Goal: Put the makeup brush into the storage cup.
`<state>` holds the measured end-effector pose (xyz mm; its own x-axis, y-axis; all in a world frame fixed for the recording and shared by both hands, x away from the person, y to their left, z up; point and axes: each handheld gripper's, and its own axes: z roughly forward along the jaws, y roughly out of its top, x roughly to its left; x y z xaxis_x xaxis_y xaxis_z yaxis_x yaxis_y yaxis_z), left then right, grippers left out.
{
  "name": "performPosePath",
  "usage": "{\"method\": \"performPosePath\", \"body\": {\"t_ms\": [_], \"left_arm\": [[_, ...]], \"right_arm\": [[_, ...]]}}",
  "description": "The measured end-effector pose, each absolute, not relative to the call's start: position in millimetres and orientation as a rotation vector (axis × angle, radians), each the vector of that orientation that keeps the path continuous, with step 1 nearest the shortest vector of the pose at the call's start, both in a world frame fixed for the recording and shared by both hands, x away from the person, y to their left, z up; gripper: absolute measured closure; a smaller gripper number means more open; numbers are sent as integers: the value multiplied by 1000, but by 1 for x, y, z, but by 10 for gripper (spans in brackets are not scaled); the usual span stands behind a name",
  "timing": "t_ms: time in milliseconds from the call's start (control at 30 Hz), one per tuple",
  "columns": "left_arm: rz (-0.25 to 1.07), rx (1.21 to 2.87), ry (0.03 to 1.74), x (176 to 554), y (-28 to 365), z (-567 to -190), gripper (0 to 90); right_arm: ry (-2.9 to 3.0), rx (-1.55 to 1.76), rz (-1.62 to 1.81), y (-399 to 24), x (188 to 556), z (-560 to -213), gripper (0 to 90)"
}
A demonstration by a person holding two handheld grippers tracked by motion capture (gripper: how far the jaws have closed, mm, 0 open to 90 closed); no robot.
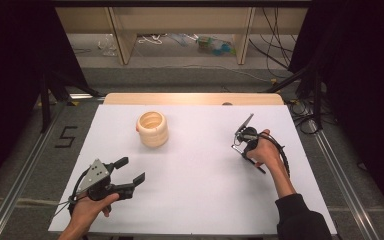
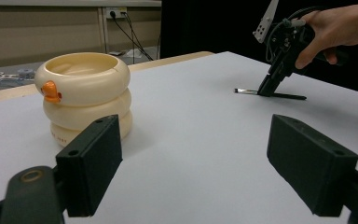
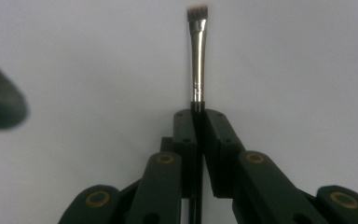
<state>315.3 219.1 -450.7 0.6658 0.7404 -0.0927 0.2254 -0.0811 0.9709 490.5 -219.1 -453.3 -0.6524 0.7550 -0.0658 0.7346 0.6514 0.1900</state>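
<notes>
Brush (image 3: 198,56) is clamped by its handle in the right gripper (image 1: 243,145), tip down near the worktop's right edge, bristle end lying just above the white worktop (image 1: 195,190). Step in hand: pickup, grip made. Next move likely calls for a clean lift, then a carry toward the cup (image 1: 152,128) near the far edge. Left gripper (image 1: 130,172) sits near the near-left corner, jaws apart, nothing between. Count: one brush, one cup, two grippers.
</notes>
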Motion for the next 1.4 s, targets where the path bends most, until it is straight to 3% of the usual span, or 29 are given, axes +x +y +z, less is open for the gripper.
{"method": "performPosePath", "body": {"t_ms": [767,1133,1400], "left_arm": [[510,1634,800,316,219,-451,179],[508,1635,798,316,218,-450,179],[505,1637,802,317,217,-451,180]], "right_arm": [[2746,1176,141,-212,492,-452,840],[2623,1116,569,-215,488,-411,840],[2481,1059,836,-206,488,-400,840]]}}
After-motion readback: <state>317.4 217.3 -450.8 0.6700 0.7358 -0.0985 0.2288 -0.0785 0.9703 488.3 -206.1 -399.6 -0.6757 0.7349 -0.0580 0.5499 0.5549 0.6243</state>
